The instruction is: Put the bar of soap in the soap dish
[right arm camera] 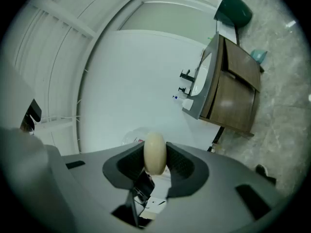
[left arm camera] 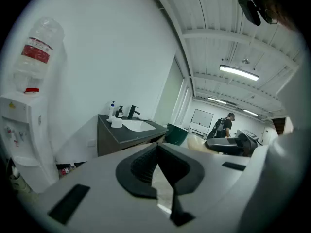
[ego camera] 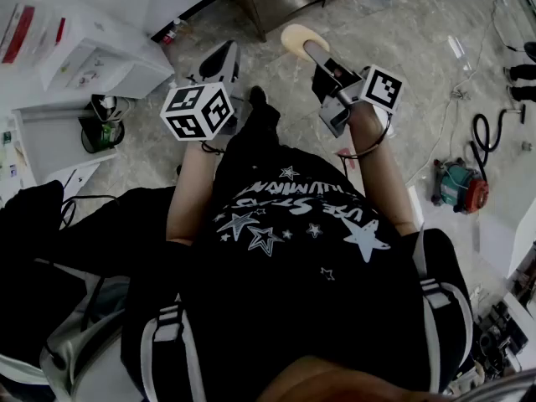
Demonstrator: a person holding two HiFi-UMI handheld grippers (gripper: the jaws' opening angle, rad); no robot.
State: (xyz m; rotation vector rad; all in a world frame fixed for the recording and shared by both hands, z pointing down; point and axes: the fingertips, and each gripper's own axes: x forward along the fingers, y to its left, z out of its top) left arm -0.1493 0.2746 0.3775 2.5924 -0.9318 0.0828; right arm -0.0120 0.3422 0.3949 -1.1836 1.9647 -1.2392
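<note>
The cream oval bar of soap [right arm camera: 155,147] is pinched edge-on between the dark pads of my right gripper [right arm camera: 155,157], held level in the air. In the head view the soap [ego camera: 296,38] sticks out ahead of the right gripper [ego camera: 311,50], above the floor. My left gripper [ego camera: 221,60] is beside it, its pads meeting at the tips with nothing between them [left arm camera: 156,148]. Ahead stands a dark vanity [left arm camera: 114,137] with a white basin and black tap [left arm camera: 132,112]. A small white item [left arm camera: 116,123] sits by the tap; I cannot tell whether it is the soap dish.
A water dispenser [left arm camera: 26,110] stands left of the vanity, a green bin [left arm camera: 176,134] to its right. A person with a backpack [left arm camera: 224,126] is far off. On the marble floor lie cables and a red-and-teal tool [ego camera: 459,187]; a white cabinet [ego camera: 79,57] is at the left.
</note>
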